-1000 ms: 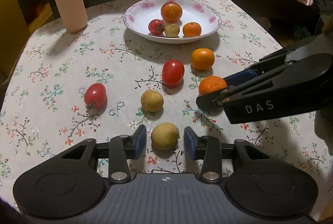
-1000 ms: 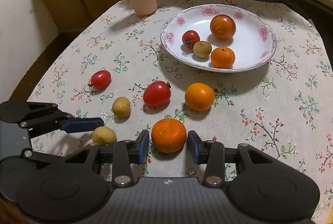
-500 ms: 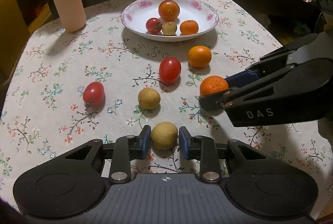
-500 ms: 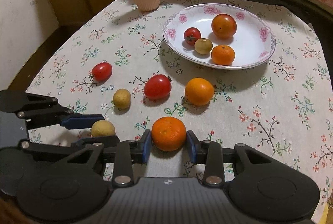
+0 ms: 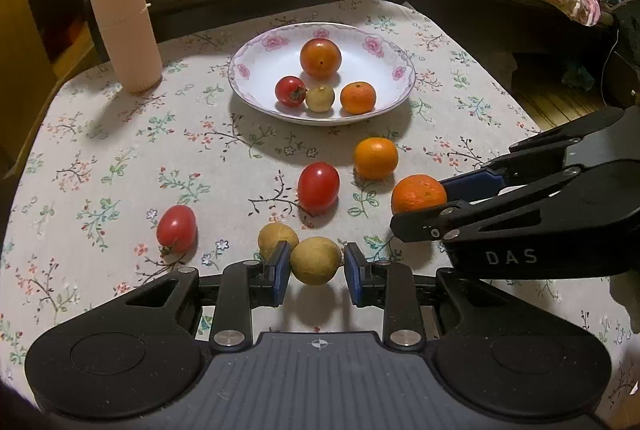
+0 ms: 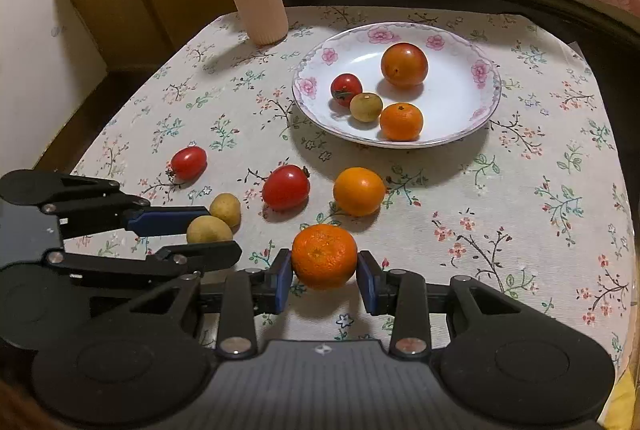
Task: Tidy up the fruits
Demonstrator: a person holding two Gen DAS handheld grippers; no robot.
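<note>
Fruit sorting looks less than half done, by my reckoning: four pieces sit in the flowered plate, namely a large orange-red tomato, a small red tomato, a longan and a small mandarin. Six more are off the plate, two of them in my tongs.

My left gripper is pinching a tan longan, its blue pads pressed on either side, and the fruit appears lifted just clear of the tablecloth, with its shadow below. It is nearly round, slightly wider across the pads, so I can't give it a real heading.

My right gripper is clamped on a pitted mandarin, whose stem dimple faces my camera; it is a squat ball, broadest from pad to pad.

Left on the cloth: a second longan just beside the held one, two plum tomatoes and a smooth mandarin near the plate.
</note>
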